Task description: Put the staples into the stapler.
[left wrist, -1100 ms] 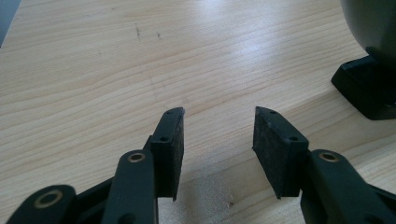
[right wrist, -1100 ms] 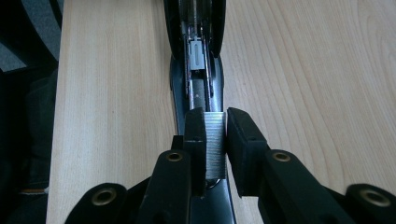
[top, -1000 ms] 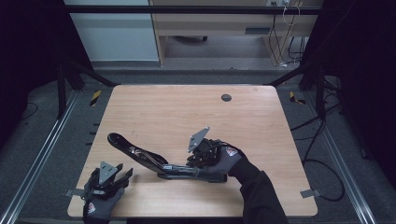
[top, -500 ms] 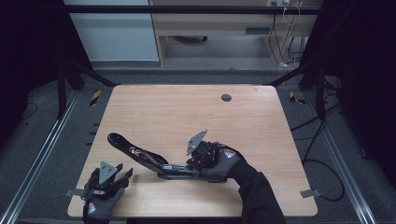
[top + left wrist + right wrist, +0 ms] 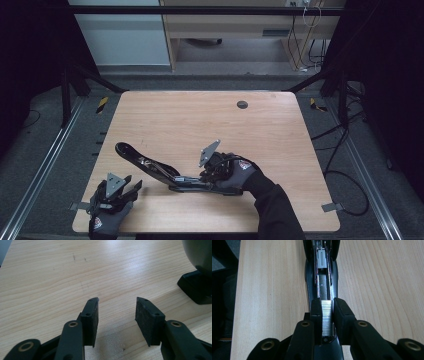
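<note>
A long black stapler (image 5: 150, 167) lies opened out on the wooden table (image 5: 200, 125), its lid swung away to the upper left. My right gripper (image 5: 202, 177) reaches in from the right over the stapler's base. In the right gripper view its jaws close from both sides on a silver staple strip (image 5: 327, 315) that sits in the stapler's open channel (image 5: 323, 282). My left gripper (image 5: 133, 186) rests near the table's front left corner, apart from the stapler. Its jaws (image 5: 116, 308) stand open over bare wood, with a black corner of the stapler (image 5: 196, 287) at the far right.
A small dark round grommet (image 5: 242, 104) sits in the table's far middle. The table's front edge runs close under both hands. A yellow-and-black object (image 5: 102, 103) lies on the floor past the table's left far corner, and cables (image 5: 340, 145) trail on the right.
</note>
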